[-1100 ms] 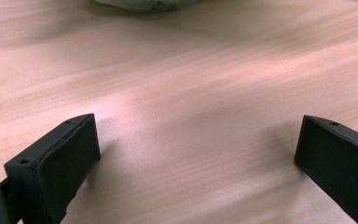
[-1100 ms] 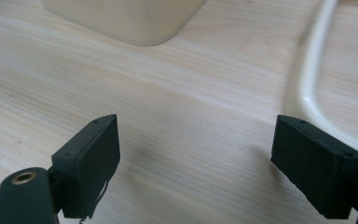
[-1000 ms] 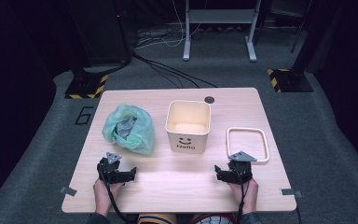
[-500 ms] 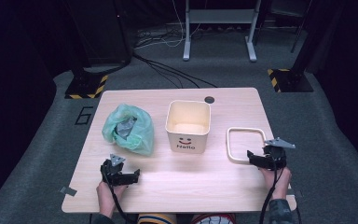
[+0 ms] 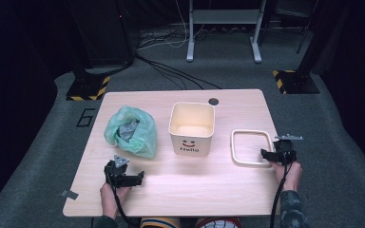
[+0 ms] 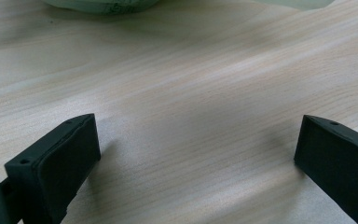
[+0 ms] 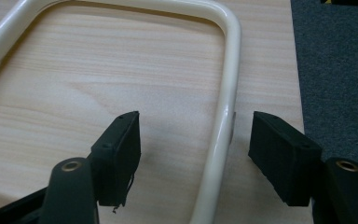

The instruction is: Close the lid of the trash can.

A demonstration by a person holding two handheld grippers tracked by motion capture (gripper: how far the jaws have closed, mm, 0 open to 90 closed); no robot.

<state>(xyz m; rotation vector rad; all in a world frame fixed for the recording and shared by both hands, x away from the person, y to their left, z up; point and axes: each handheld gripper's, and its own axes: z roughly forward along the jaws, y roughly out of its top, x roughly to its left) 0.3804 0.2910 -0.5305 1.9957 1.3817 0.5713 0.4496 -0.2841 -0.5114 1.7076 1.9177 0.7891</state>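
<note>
A cream rounded-square ring lies flat on the table at the right. My right gripper points left at the ring's right side. In the right gripper view its jaws straddle the ring's bar. They have just been closing, but a gap remains on both sides, so the gripper is open. A cream bin with a smiley and "Hello" stands mid-table. A green plastic bag lies to its left. My left gripper rests near the front left, open over bare wood.
The wooden table has a small dark hole at its back edge. The table's right edge runs just beside the right gripper, with grey carpet beyond. Stands and cables sit on the floor behind the table.
My right hand has moved right and away from the front edge, around to the ring's right side. The left hand has stayed in place.
</note>
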